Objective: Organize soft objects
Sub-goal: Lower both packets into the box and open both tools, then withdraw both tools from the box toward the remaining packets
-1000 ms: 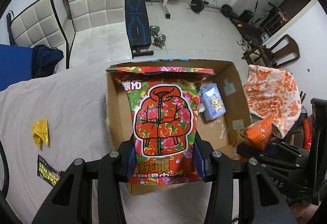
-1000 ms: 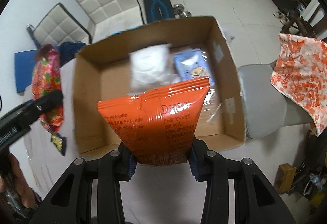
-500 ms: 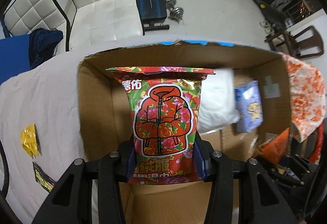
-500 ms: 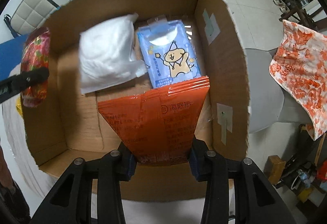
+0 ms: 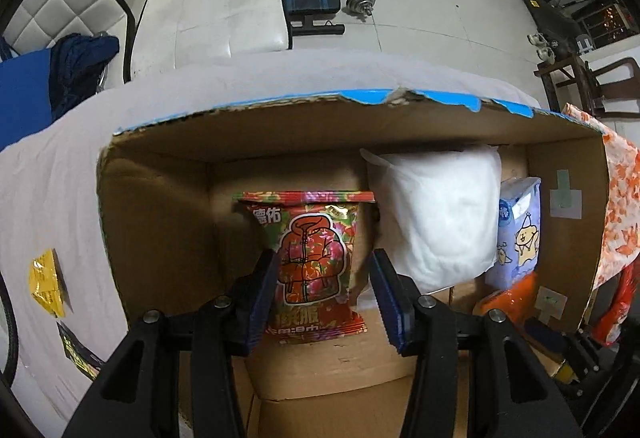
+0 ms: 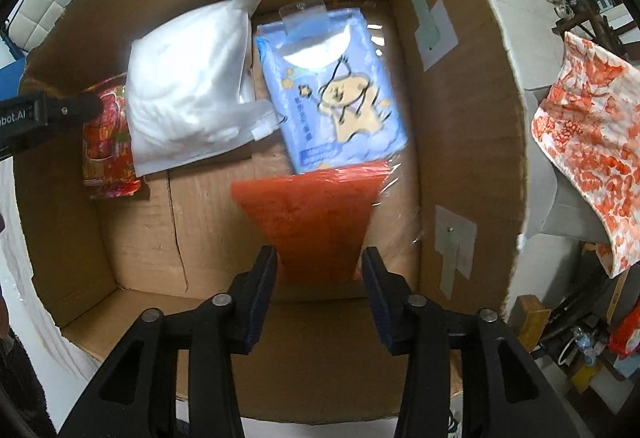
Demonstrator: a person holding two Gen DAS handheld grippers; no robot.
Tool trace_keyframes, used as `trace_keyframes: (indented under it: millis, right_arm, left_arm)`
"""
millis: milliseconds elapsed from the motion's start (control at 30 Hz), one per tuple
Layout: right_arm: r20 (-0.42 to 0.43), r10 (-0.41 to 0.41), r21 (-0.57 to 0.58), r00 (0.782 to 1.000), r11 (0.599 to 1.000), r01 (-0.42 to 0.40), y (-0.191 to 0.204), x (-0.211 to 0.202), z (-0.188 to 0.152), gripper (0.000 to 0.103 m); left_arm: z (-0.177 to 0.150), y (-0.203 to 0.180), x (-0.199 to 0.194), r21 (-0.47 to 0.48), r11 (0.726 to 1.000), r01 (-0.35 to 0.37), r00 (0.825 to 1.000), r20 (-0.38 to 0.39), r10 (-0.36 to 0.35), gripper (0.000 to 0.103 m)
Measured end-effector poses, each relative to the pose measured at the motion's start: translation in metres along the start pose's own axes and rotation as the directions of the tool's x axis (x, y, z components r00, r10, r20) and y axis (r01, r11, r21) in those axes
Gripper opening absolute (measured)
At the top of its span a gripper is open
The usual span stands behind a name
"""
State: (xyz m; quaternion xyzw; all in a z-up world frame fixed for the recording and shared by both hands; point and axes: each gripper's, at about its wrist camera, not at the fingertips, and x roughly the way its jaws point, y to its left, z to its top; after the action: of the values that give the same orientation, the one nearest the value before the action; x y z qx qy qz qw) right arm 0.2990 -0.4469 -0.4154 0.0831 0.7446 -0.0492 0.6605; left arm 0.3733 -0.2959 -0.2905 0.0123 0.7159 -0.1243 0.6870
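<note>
Two tools work inside the cardboard box (image 5: 160,206) at once. Left tool (image 5: 324,294) has its jaws spread wider than the floral snack bag (image 5: 316,262), w/ gaps visible on both sides; the bag lies on the box floor btwn the fingers, near the left wall. Right tool (image 6: 319,288) has its jaws around the lower end of the orange packet (image 6: 316,222); can't tell if the pads actually press it or sit just off it. Packet is low in the box, near the right wall, its top edge just beside the blue tissue pack (image 6: 336,90). White soft pouch (image 6: 188,94) lies left of the tissue pack, touching it, w/ the floral bag on its other side. Box sits on a worktop under a white cloth (image 5: 48,178). Yellow wrapper (image 5: 46,282) lies on the cloth, outside the box, left.
</note>
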Motion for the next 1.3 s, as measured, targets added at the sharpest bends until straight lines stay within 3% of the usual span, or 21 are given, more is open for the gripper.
trace_keyframes:
  millis: [433,567,700,767,833,900,1033,1300]
  right_arm:
    - [0.036,-0.016,-0.007,0.999,1.0,0.016,0.018,-0.011,-0.015,0.056]
    - [0.069,-0.008,-0.011,0.998,1.0,0.009,0.021,-0.023,-0.025,0.071]
    - [0.112,-0.005,-0.018,0.994,1.0,0.007,0.024,-0.04,-0.038,0.073]
    - [0.13,-0.003,-0.02,0.992,1.0,0.006,0.026,-0.047,-0.044,0.085]
    - [0.159,0.0,-0.017,0.987,1.0,0.003,0.023,-0.054,-0.048,0.095]
    - [0.188,-0.011,-0.014,0.982,1.0,0.014,0.021,-0.064,-0.055,0.095]
    - [0.238,-0.018,-0.004,0.971,1.0,0.019,0.014,-0.082,-0.066,0.103]
    - [0.333,-0.025,0.004,0.942,1.0,0.025,0.01,-0.127,-0.099,0.103]
  left_arm:
    - [-0.031,-0.004,-0.019,0.01,1.0,0.01,0.999,0.037,-0.011,0.045]
    - [-0.054,-0.007,-0.034,0.02,1.0,0.022,0.997,0.075,-0.023,0.045]
    - [-0.075,-0.011,-0.047,0.036,0.999,0.011,0.993,0.116,-0.015,0.069]
    - [-0.087,-0.012,-0.054,0.033,0.999,0.023,0.989,0.144,-0.028,0.075]
    - [-0.095,-0.012,-0.059,0.027,0.999,0.024,0.987,0.156,-0.028,0.092]
    - [-0.102,-0.013,-0.065,0.022,0.999,0.025,0.985,0.172,-0.029,0.098]
    - [-0.112,-0.016,-0.081,0.028,0.999,0.023,0.976,0.215,-0.029,0.099]
    - [-0.146,-0.023,-0.123,0.048,0.999,-0.01,0.943,0.332,-0.006,0.099]
